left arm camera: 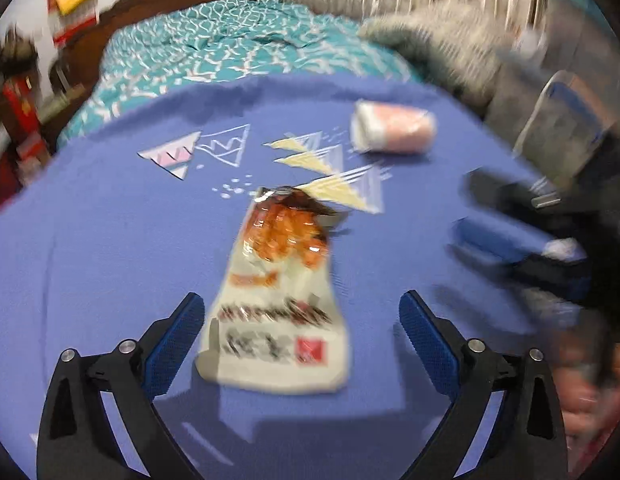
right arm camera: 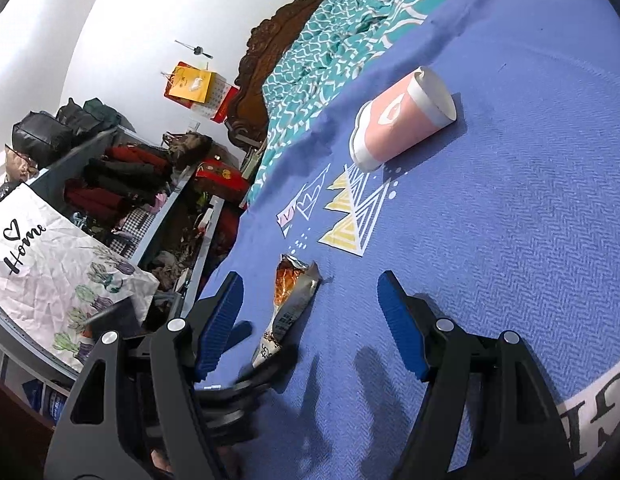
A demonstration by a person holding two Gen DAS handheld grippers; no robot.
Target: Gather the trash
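A crumpled snack wrapper with orange food print lies flat on the blue blanket. My left gripper is open, its blue-padded jaws either side of the wrapper's near end, not touching it. A pink and white paper cup lies on its side farther back. In the right wrist view my right gripper is open just above the blanket, with the wrapper between its jaws and the cup beyond. The right gripper shows blurred at the right of the left wrist view.
A teal patterned quilt and a grey furry item lie at the back of the bed. A carved wooden headboard stands behind. Left of the bed are cluttered shelves and a white "Home" bag.
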